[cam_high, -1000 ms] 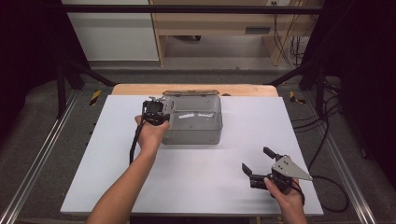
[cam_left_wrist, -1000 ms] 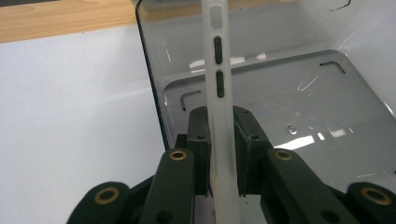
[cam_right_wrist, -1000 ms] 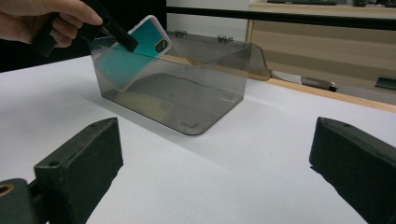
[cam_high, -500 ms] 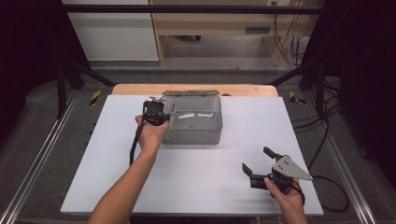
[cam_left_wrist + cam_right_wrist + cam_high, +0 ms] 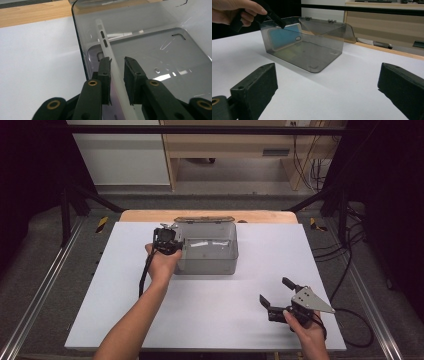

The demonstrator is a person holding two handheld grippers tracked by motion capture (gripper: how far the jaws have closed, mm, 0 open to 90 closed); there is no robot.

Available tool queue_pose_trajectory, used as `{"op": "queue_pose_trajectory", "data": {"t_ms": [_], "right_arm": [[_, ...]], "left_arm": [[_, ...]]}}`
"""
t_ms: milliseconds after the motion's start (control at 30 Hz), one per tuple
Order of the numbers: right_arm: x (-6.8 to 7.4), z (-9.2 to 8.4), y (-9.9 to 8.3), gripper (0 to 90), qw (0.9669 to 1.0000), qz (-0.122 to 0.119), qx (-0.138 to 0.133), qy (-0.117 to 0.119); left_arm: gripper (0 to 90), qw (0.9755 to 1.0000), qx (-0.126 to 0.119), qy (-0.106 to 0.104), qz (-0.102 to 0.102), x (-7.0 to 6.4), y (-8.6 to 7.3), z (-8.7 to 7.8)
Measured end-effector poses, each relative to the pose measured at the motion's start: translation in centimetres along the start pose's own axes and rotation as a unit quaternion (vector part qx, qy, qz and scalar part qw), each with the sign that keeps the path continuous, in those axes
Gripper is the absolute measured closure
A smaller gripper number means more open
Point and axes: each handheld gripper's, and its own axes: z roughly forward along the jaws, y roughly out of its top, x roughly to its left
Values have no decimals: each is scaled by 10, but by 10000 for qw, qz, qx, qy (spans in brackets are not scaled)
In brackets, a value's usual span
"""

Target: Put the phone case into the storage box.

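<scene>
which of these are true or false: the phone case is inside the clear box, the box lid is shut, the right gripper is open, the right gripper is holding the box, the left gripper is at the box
1. The phone case is inside the clear box. True; it stands on edge against one wall.
2. The box lid is shut. False; it is swung open behind the box.
3. The right gripper is open. True; nothing is between its jaws.
4. The right gripper is holding the box. False; it rests on the white table, apart from the box.
5. The left gripper is at the box. True; its jaws straddle the case's edge.
</scene>
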Motion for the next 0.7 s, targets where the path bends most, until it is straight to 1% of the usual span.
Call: {"op": "queue_pose_trajectory", "data": {"t_ms": [133, 267, 333, 567, 700], "right_arm": [[0, 0, 0, 29, 10000, 1, -1, -4], [0, 0, 0, 29, 10000, 2, -3, -1], [0, 0, 0, 29, 10000, -2, -7, -6], [0, 0, 0, 29, 10000, -1, -7, -4], [0, 0, 0, 29, 10000, 0, -7, -3]], "left_arm": [[750, 10000, -7, 10, 19, 0, 0, 0], [751, 10000, -20, 11, -3, -1, 0, 0], [750, 10000, -21, 27, 35, -1, 0, -1], [748, 10000, -39, 16, 25, -1, 0, -2], [749, 10000, -42, 22, 53, 0, 0, -2]]}}
